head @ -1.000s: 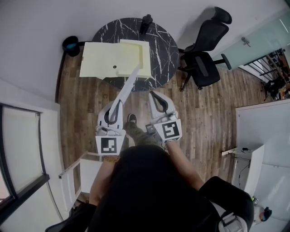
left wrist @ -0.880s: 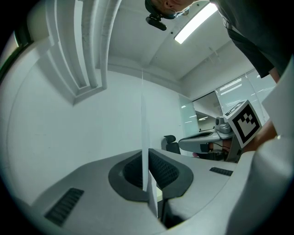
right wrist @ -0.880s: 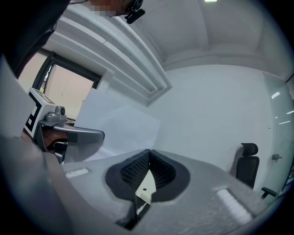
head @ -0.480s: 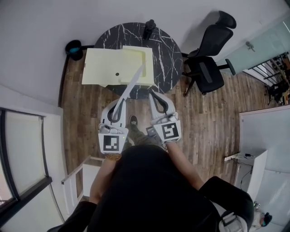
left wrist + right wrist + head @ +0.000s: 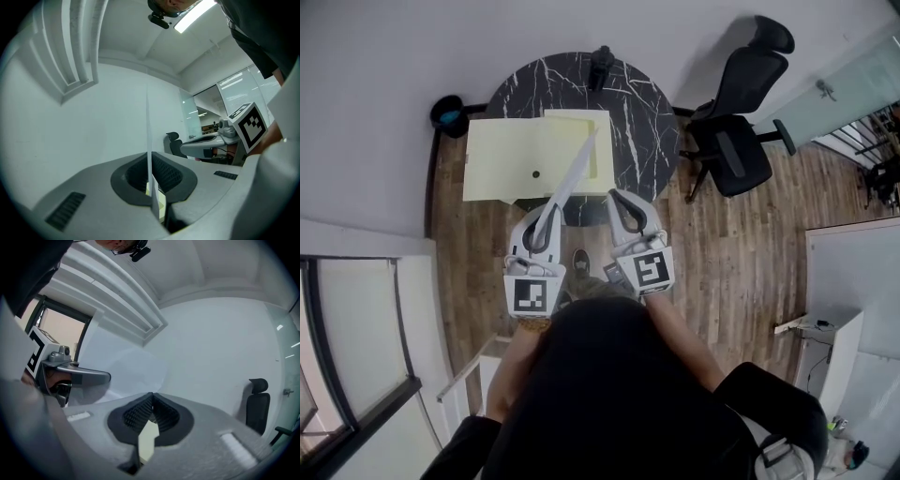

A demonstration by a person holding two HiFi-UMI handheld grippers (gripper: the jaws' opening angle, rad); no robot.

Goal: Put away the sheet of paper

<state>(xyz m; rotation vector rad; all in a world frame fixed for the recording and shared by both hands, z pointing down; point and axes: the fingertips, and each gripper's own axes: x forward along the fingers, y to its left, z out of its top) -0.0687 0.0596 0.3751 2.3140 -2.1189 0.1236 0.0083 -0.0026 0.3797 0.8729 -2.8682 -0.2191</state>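
Observation:
In the head view my left gripper [image 5: 549,206] is shut on the lower end of a white sheet of paper [image 5: 572,173]. The sheet shows edge-on and slants up to the right over a pale yellow open case [image 5: 502,159] on the round black marble table [image 5: 642,103]. In the left gripper view the sheet of paper [image 5: 147,131] rises as a thin line from the closed jaws. My right gripper [image 5: 617,195] is next to it, shut and empty, its tips at the table's near edge. The right gripper view shows the sheet of paper [image 5: 126,371] flat on, beside the left gripper [image 5: 75,376].
A black office chair [image 5: 741,94] stands right of the table. A small dark object [image 5: 601,61] sits at the table's far edge. A black bin [image 5: 448,114] stands on the wooden floor at the left, by the wall. White furniture [image 5: 834,347] lies to the right.
The table and yellow case have come nearer to the grippers in the head view. Both grippers keep the same pose, the left still gripping the sheet.

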